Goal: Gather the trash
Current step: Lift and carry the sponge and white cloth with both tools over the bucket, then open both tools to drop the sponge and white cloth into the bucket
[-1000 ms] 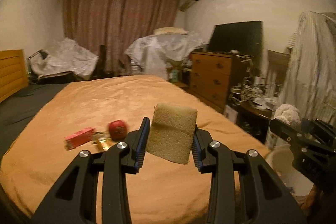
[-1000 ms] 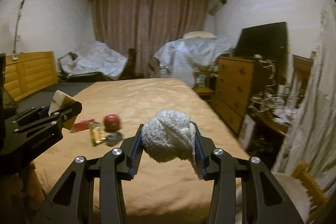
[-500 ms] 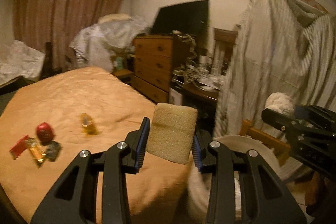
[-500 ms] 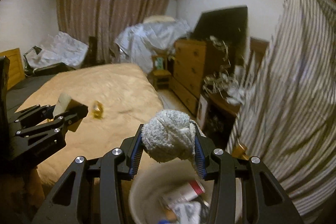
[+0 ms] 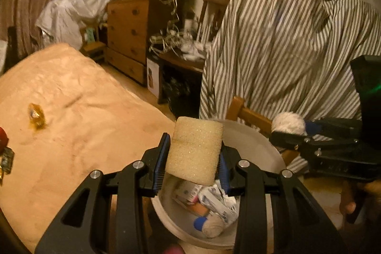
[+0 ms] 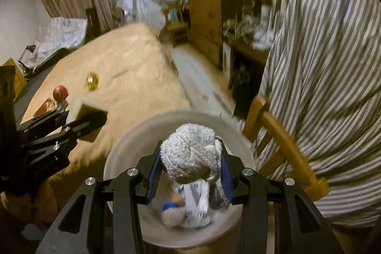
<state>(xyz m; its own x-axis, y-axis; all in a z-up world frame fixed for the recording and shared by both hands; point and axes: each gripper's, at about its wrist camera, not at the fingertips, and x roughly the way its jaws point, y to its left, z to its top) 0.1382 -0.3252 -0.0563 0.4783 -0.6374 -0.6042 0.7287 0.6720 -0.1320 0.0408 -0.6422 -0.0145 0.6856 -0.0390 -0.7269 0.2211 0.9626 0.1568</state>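
Note:
My left gripper (image 5: pixel 191 160) is shut on a tan sponge (image 5: pixel 194 149) and holds it over the near rim of a white trash bin (image 5: pixel 252 146) that has wrappers inside. My right gripper (image 6: pixel 189 164) is shut on a white crumpled cloth ball (image 6: pixel 190 156) and holds it above the same bin (image 6: pixel 133 135). The right gripper with the ball (image 5: pixel 289 122) shows at the right of the left wrist view. The left gripper with the sponge (image 6: pixel 78 106) shows at the left of the right wrist view.
An orange-covered bed (image 5: pixel 71 116) lies left of the bin, with a gold wrapper (image 5: pixel 35 114), a red ball (image 6: pixel 60 91) and other scraps on it. A wooden chair (image 6: pixel 281 135) draped in striped cloth (image 5: pixel 285 39) stands right of the bin. A dresser (image 5: pixel 128 30) stands behind.
Both grippers have swung right from the bed and tilted down over the bin. Each keeps hold of its item.

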